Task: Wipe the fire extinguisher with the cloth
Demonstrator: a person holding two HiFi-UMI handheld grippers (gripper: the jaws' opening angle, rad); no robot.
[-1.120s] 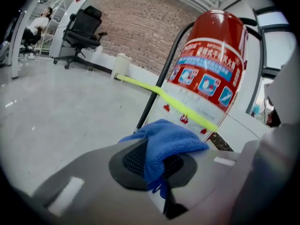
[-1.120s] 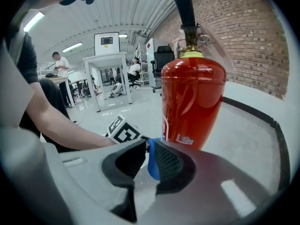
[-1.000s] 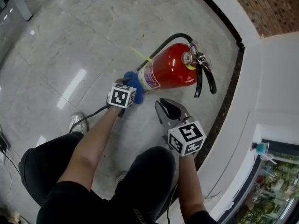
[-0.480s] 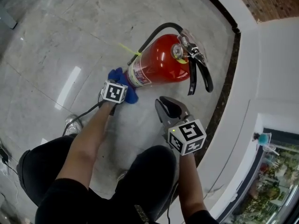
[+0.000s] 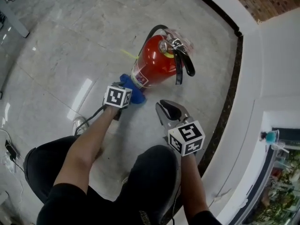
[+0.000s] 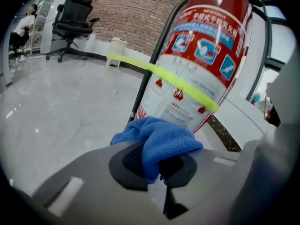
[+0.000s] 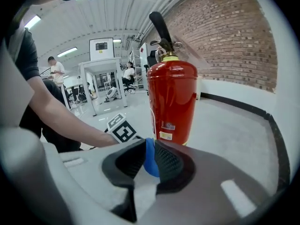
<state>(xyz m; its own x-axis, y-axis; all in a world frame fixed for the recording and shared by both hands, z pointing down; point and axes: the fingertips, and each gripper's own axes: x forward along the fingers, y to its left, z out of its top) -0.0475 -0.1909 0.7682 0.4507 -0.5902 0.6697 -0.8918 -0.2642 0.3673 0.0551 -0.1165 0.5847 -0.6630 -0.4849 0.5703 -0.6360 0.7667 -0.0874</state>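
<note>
Pale grey stone floor point(image 5: 70, 41) runs out to a white curb with a dark strip point(image 5: 229, 93) along its foot, and a brick wall point(image 7: 225, 41) stands beyond.

Left gripper point(image 6: 157, 168) has its jaws pressed together on a bunched blue cloth point(image 6: 161, 139), which bulges out past the tips. The cloth lies against the lower part of the fire extinguisher point(image 6: 201, 55), just under its white label point(image 6: 187, 93). A yellow-green plastic tie point(image 6: 164, 76) crosses the label at a slant, and a black hose point(image 6: 150, 78) runs down the left side of the red cylinder. The extinguisher stands upright on the floor, far of both grippers, with its black handle point(image 5: 180, 64) and valve on top.

Right gripper point(image 7: 147, 161) hovers near the person's right knee point(image 5: 152, 172), right of the left one and apart from the extinguisher. Its jaws stand a little apart and grip nothing; only a sliver of the blue cloth shows through the gap from farther off. It points toward the red cylinder, with the left gripper's marker cube point(image 7: 123, 128) to the left of the base.

Farther off, a black office chair point(image 6: 75, 18) stands on the left and a white table point(image 7: 98, 78) in the back of the room.
</note>
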